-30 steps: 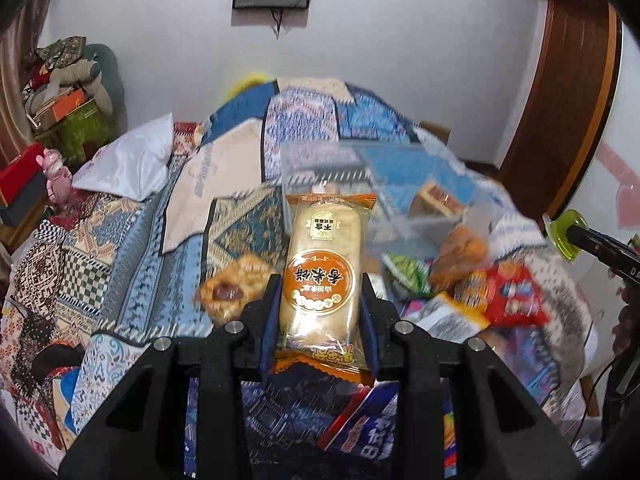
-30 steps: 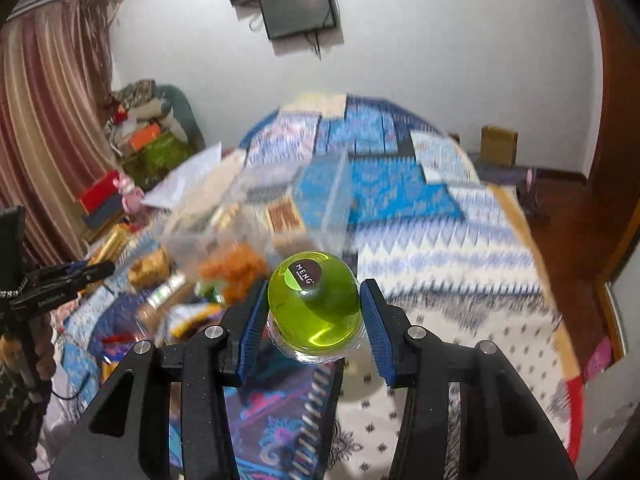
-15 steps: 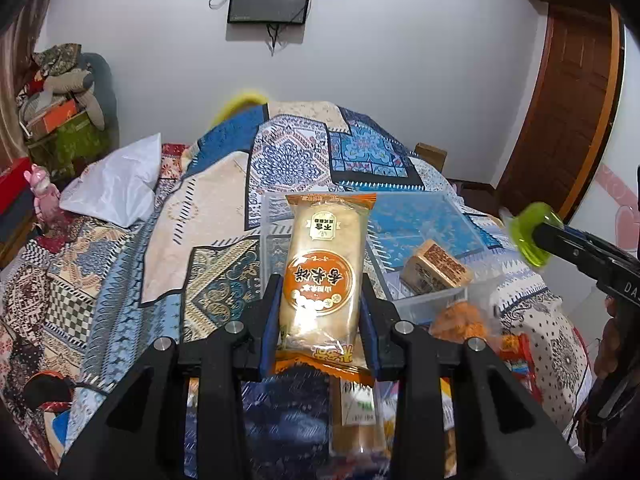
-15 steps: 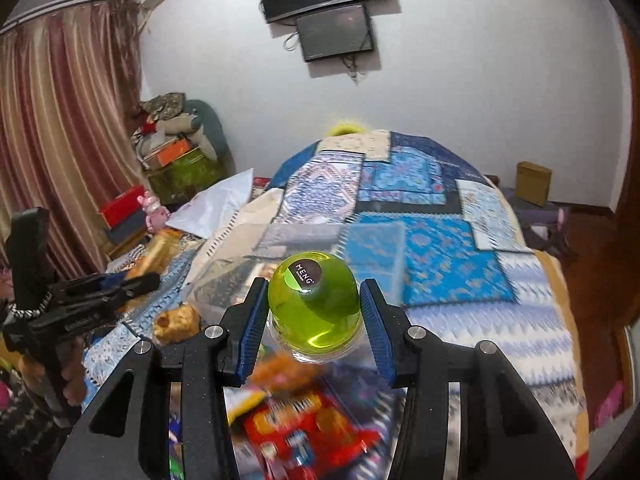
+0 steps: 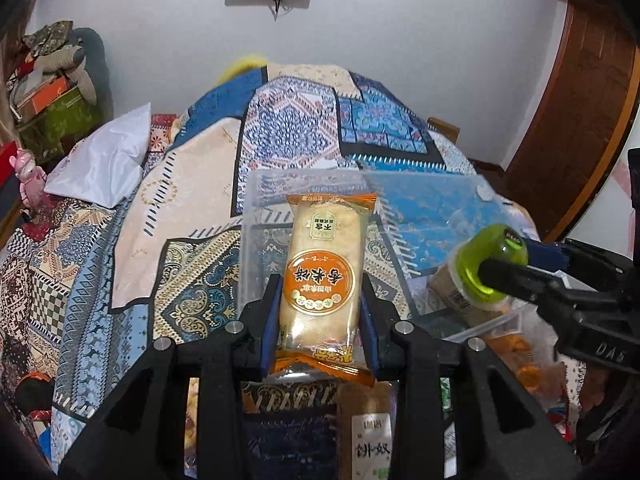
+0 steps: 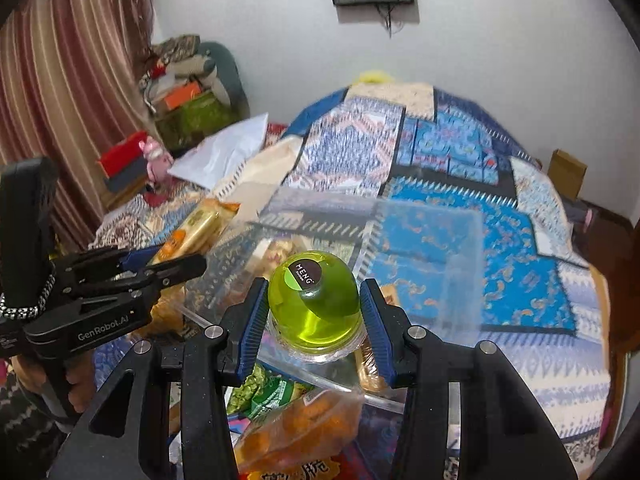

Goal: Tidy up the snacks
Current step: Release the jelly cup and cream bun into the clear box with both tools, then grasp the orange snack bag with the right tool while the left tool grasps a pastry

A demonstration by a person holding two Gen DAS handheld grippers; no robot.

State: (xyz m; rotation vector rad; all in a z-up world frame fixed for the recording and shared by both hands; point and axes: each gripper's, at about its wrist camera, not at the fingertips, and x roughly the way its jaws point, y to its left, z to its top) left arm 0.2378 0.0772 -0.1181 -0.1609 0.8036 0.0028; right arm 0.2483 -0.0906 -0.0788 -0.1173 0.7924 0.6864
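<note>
My left gripper (image 5: pixel 318 300) is shut on an orange-wrapped rice cracker pack (image 5: pixel 322 276), held upright over the near edge of a clear plastic bin (image 5: pixel 256 216). In the right wrist view the same pack (image 6: pixel 196 228) shows at the left, in the left gripper (image 6: pixel 176 262). My right gripper (image 6: pixel 314 312) is shut on a green jelly cup (image 6: pixel 314 300) with a dark round label, above the clear bin (image 6: pixel 464 264). From the left wrist view that jelly cup (image 5: pixel 486 266) hangs at the right, in the right gripper (image 5: pixel 504 268).
The bin sits on a patchwork-quilted bed (image 5: pixel 192 184). Loose snack packs lie near me: an orange-snack bag (image 6: pixel 304 428), a green pea packet (image 6: pixel 256 392), a brown pack (image 5: pixel 368 428). A white pillow (image 5: pixel 104 160) is at left, a wooden door (image 5: pixel 580 120) at right.
Both grippers have moved forward over the bed with their snacks still held; the clear bin is now closer and directly under them, and each gripper has come into the other's view.
</note>
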